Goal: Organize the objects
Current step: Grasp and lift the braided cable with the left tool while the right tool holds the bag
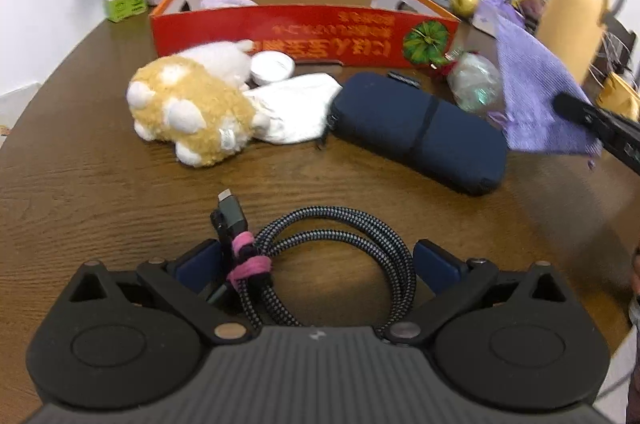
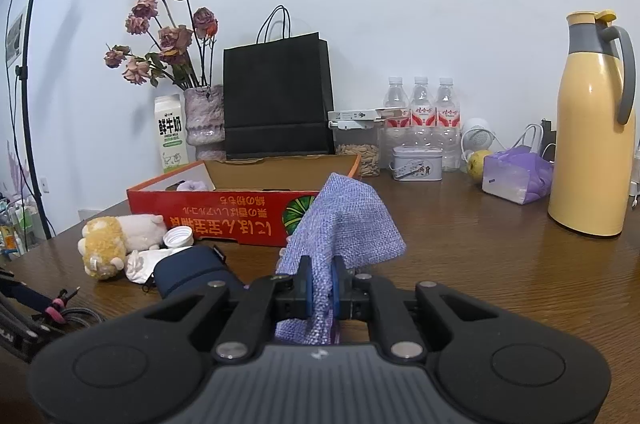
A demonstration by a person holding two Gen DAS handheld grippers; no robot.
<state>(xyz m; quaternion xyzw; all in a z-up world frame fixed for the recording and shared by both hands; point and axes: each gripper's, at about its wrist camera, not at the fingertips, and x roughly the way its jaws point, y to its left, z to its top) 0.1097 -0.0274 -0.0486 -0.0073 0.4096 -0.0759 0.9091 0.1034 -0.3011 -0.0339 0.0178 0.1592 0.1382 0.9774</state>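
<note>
My left gripper point(image 1: 316, 260) is open, its blue pads either side of a coiled braided cable point(image 1: 320, 264) bound with a pink tie, lying on the wooden table. My right gripper point(image 2: 322, 288) is shut on a purple woven cloth point(image 2: 344, 228) and holds it above the table; it also shows in the left wrist view point(image 1: 536, 96). A red cardboard tray point(image 1: 304, 32) stands behind, also in the right wrist view point(image 2: 224, 216). In front of it lie a yellow-white plush toy point(image 1: 188, 104), a white cloth point(image 1: 296, 112), a white lid point(image 1: 272, 66) and a navy pouch point(image 1: 416, 128).
A yellow thermos point(image 2: 592, 128) stands at the right. A milk carton point(image 2: 170, 136), flower vase point(image 2: 204, 120), black paper bag point(image 2: 278, 100), water bottles point(image 2: 420, 120), a tin point(image 2: 416, 164) and a purple-wrapped pack point(image 2: 516, 176) line the back. A crumpled wrapper point(image 1: 476, 80) lies by the tray.
</note>
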